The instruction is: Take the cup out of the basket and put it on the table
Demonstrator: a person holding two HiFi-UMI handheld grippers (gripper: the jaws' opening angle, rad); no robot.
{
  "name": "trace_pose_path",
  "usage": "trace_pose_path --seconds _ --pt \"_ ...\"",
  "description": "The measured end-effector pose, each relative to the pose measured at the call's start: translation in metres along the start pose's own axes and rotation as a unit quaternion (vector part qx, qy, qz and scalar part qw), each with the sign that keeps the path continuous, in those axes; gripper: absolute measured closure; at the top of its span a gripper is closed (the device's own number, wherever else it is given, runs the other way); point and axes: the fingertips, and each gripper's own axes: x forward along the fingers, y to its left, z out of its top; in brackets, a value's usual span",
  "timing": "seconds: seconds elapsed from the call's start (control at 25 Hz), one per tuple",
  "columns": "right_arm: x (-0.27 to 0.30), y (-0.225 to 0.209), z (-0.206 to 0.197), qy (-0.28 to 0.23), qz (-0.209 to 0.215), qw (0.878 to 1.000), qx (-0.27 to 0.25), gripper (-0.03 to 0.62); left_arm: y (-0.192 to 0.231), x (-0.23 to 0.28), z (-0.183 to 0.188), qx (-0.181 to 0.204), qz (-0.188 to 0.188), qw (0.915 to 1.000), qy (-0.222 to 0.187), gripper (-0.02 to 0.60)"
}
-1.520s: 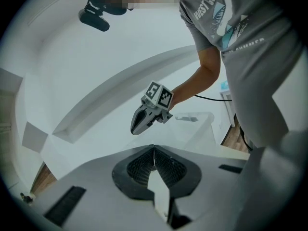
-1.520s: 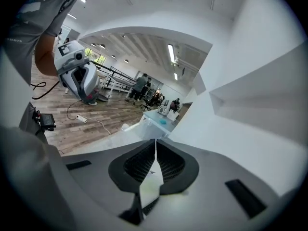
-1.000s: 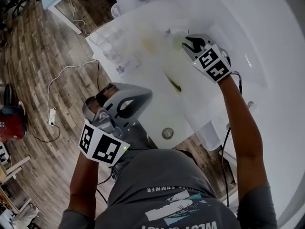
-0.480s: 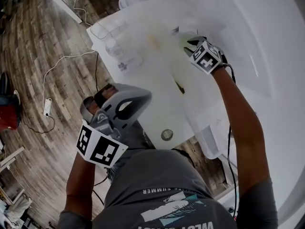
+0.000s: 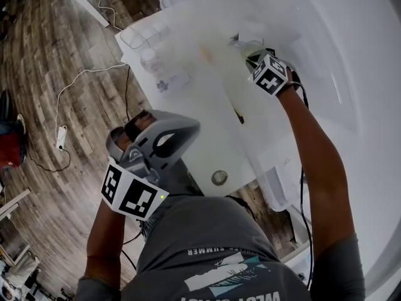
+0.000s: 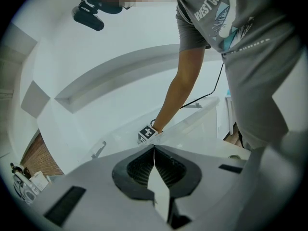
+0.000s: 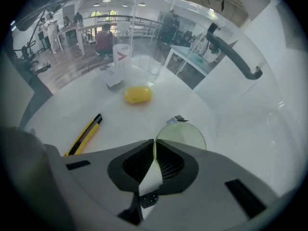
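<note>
A pale green see-through cup (image 7: pixel 185 137) stands inside the clear plastic basket (image 7: pixel 243 107), by its wall. My right gripper (image 7: pixel 154 141) points steeply down into the basket. Its jaws have just been closing and now pinch the cup's near rim. From the head view, the right gripper (image 5: pixel 252 59) sits over the cup (image 5: pixel 250 46) at the far side of the white table (image 5: pixel 207 149). My left gripper (image 5: pixel 192 126) hangs shut and empty off the table's near edge. Its jaws (image 6: pixel 154 148) meet tip to tip, facing the basket (image 6: pixel 192 121).
A yellow utility knife (image 7: pixel 84 134), a yellow lump (image 7: pixel 138 95) and clear cups (image 7: pixel 121 54) share the white surface with the cup. The basket has a black handle (image 7: pixel 233 54). A round metal fitting (image 5: pixel 219 177) sits near the table's front edge. Cables (image 5: pixel 75 96) trail over the wooden floor.
My right gripper has dropped into the basket onto the cup, and its jaws have gone from wide to closed on the rim. The left gripper has sunk slightly.
</note>
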Motion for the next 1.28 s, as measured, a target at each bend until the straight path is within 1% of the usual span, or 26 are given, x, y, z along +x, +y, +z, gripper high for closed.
trace_pose_path --seconds 0.16,0.36,0.76,0.96,1.28 --pt "-0.024 -0.004 0.013 -0.032 -0.024 0.999 -0.005 0.565 -0.004 0.0 0.001 0.002 0.001 1.0 0.001 0.571" --pt "-0.072 -0.008 0.038 -0.083 -0.058 0.995 -0.004 0.565 -0.008 0.001 0.01 0.008 0.0 1.0 -0.004 0.571" --pt "-0.182 0.015 0.089 -0.185 -0.121 0.975 -0.017 0.565 -0.025 -0.004 0.029 0.025 0.005 0.9996 -0.011 0.571" --pt "-0.225 0.033 0.106 -0.221 -0.138 0.965 -0.023 0.565 -0.033 -0.011 0.033 0.027 0.01 0.9995 -0.01 0.571" --pt "-0.286 0.078 0.125 -0.264 -0.148 0.953 -0.027 0.565 -0.047 -0.026 0.044 0.031 0.026 0.9991 -0.013 0.571"
